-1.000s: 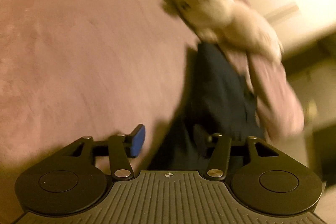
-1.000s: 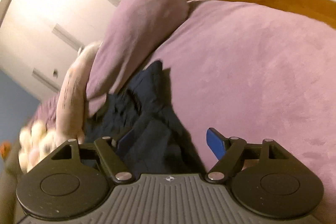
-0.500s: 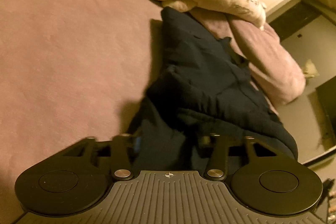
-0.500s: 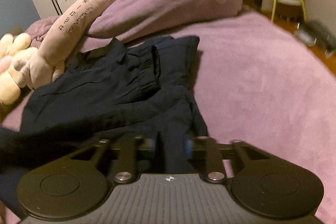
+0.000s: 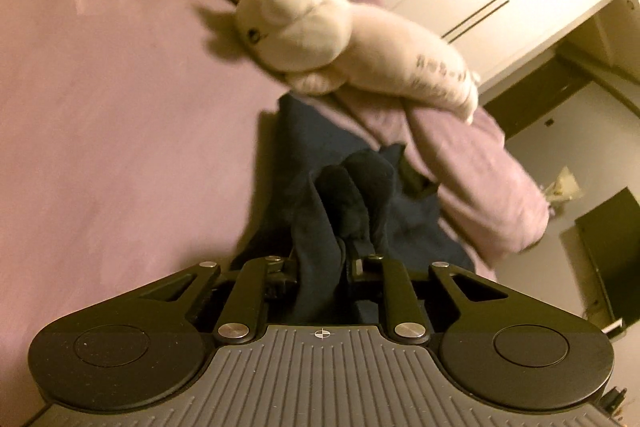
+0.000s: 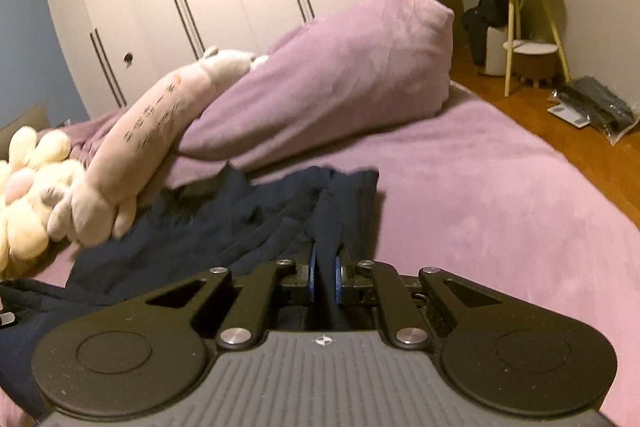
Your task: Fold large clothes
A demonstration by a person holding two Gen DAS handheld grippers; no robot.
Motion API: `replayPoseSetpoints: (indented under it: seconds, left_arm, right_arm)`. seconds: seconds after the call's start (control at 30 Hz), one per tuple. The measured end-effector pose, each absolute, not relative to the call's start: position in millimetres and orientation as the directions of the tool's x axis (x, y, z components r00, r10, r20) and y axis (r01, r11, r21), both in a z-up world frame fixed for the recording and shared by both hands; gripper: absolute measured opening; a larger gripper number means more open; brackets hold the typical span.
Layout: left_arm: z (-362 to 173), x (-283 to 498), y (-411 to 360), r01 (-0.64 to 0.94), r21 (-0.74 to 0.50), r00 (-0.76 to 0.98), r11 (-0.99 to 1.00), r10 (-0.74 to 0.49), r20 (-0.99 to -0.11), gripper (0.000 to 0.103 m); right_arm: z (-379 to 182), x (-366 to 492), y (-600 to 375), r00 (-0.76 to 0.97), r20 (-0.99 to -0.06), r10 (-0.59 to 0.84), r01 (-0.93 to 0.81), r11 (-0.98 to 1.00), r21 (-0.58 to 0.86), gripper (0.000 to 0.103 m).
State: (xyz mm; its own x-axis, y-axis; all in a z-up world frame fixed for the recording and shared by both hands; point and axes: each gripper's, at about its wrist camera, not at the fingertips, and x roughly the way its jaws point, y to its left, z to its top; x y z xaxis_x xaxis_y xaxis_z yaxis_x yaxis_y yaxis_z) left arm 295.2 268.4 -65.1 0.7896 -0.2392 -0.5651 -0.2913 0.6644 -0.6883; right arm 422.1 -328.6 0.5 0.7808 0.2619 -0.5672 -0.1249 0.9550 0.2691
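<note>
Dark navy garment [image 6: 224, 227]: on the purple bed [image 6: 460, 195], by the pillow-side edge. Left hand-held gripper [image 5: 320, 267] and right hand-held gripper [image 6: 325, 271] closing, each pinching a fold; both gaped a second earlier.

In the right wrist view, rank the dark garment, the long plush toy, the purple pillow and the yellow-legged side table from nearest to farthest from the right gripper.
1. Dark garment: clamped in the closing right gripper.
2. Long plush toy: left, lying against the garment's far edge.
3. Purple pillow: behind the toy, centre.
4. Yellow-legged side table: far right, on the floor beyond the bed.
</note>
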Motion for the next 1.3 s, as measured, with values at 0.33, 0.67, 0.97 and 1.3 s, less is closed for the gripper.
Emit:
replayPoseSetpoints:
  seconds: [0.33, 0.67, 0.97, 1.3]
  left_arm:
    - [-19.4, 419.5, 256.6, -0.262, -0.603, 0.844, 0.754, -0.124, -0.522, 0.019]
    - [-68.1, 525.2, 223.7, -0.404, -0.423, 0.816, 0.811, 0.109, -0.568, 0.020]
    - [-154.2, 534.6, 216.0, -0.472, -0.366, 0.796, 0.802, 0.209, -0.568, 0.044]
    - [-159.3, 542.2, 222.5, -0.515, -0.363, 0.758, 0.777, 0.215, -0.616, 0.068]
  right_arm:
    - [15.5, 548.9, -282.1, 0.827, -0.544, 0.139, -0.043, 0.982, 0.184, 0.008]
    - [-49.8, 642.0, -239.5, 0.822, -0.569, 0.007, 0.104, 0.981, 0.162, 0.008]
    - [-127.0, 658.8, -230.2, 0.793, -0.608, -0.042, 0.133, 0.985, 0.105, 0.016]
    - [-123.2, 658.0, -251.5, 0.792, -0.610, 0.009, 0.158, 0.963, 0.220, 0.035]
